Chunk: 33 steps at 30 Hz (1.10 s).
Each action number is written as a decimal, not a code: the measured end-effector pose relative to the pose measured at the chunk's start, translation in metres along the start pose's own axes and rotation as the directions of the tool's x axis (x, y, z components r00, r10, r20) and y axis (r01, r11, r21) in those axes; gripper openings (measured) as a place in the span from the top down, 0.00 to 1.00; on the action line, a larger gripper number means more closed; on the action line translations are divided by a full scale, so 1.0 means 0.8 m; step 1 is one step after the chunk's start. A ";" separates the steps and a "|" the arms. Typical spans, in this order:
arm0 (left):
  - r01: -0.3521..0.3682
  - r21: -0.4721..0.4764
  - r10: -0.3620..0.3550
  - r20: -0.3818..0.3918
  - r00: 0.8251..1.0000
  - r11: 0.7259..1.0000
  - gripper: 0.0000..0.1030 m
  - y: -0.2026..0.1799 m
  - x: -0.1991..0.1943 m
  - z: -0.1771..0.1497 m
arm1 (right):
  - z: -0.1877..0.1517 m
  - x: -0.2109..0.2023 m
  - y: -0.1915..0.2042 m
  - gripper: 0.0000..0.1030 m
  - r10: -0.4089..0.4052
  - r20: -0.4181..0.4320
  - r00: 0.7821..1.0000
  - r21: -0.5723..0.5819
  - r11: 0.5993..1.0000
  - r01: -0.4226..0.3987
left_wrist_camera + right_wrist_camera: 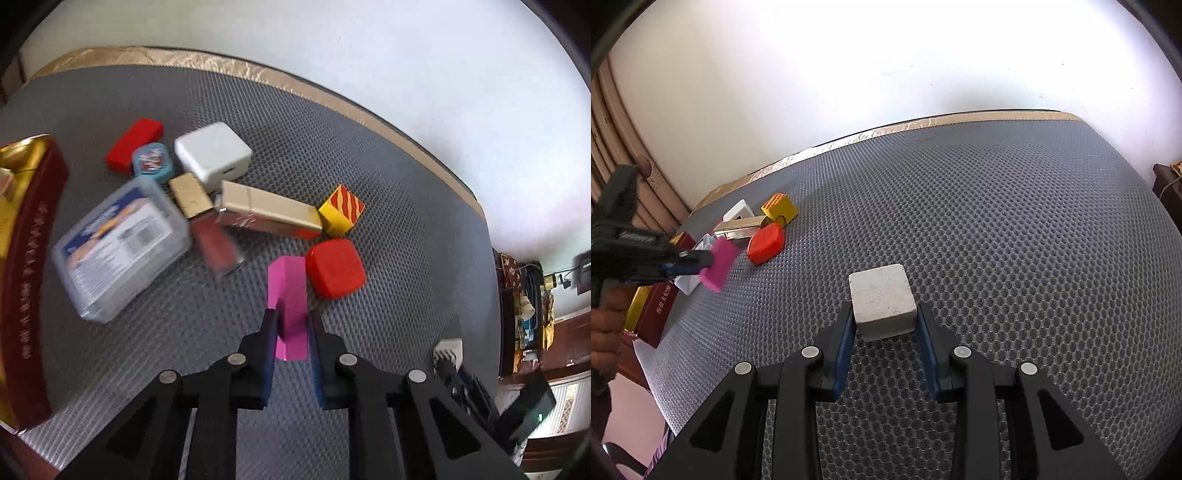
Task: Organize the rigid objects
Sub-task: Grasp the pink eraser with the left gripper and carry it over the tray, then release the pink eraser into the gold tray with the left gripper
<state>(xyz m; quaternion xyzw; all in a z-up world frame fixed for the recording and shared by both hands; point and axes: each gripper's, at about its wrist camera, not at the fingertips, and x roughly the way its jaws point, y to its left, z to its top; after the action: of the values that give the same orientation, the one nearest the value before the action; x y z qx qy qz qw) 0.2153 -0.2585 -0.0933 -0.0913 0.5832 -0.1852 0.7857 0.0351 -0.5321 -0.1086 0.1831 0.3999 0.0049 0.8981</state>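
Clamping the pink block (289, 306) in my left gripper (291, 325), clear of the pile, for sorting; my right gripper (885, 325) holds the white cube (882, 301) apart.

Clutter of boxes (236, 206) left, grey mat (1015, 229) open on the right

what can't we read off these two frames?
- Left wrist view: label on the clear plastic box is motion-blurred.
- Left wrist view: red-and-gold box is cut off by the frame edge; contents unseen.
- Right wrist view: the left gripper and pink block hide part of the pile.
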 end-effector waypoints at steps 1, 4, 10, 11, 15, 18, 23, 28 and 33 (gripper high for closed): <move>0.011 0.000 -0.011 0.005 1.000 1.000 0.84 0.007 -0.014 -0.007 | 0.000 0.000 0.000 0.70 -0.001 -0.002 1.000 0.000 1.000 0.001; 0.001 0.018 -0.002 0.052 0.999 1.000 0.84 0.019 -0.058 -0.022 | -0.001 0.000 0.002 0.70 -0.005 -0.002 1.000 0.002 1.000 0.005; -0.081 -0.013 0.082 0.133 0.988 0.997 0.84 0.086 -0.153 -0.046 | -0.002 0.002 0.006 0.70 -0.013 -0.005 1.000 -0.005 1.000 0.013; -0.105 -0.022 0.108 0.140 0.984 0.994 0.84 0.104 -0.165 -0.047 | -0.002 0.002 0.007 0.70 -0.014 -0.005 1.000 -0.006 1.000 0.014; -0.244 -0.091 0.256 0.156 0.954 0.965 0.84 0.192 -0.197 -0.045 | -0.002 0.005 0.009 0.70 -0.019 -0.008 1.000 -0.009 1.000 0.019; -0.318 -0.106 0.332 0.149 0.932 0.942 0.84 0.241 -0.192 -0.032 | -0.003 0.008 0.011 0.70 -0.028 -0.011 1.000 -0.016 0.999 0.027; -0.413 -0.096 0.422 0.119 0.899 0.906 0.84 0.273 -0.158 -0.019 | -0.005 0.012 0.017 0.70 -0.047 -0.019 0.999 -0.024 0.999 0.046; -0.451 -0.095 0.461 0.134 0.877 0.887 0.84 0.289 -0.139 -0.009 | -0.005 0.017 0.024 0.70 -0.062 -0.020 0.998 -0.037 0.997 0.061; -0.469 -0.043 0.469 0.165 0.868 0.882 0.84 0.289 -0.130 0.001 | -0.005 0.020 0.027 0.70 -0.071 -0.021 0.997 -0.045 0.997 0.070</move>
<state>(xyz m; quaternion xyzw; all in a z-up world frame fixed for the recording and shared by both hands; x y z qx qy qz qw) 0.2325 -0.0059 -0.0839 0.0367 0.5188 0.0200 0.8539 0.0458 -0.5078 -0.1150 0.1487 0.4160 -0.0160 0.8970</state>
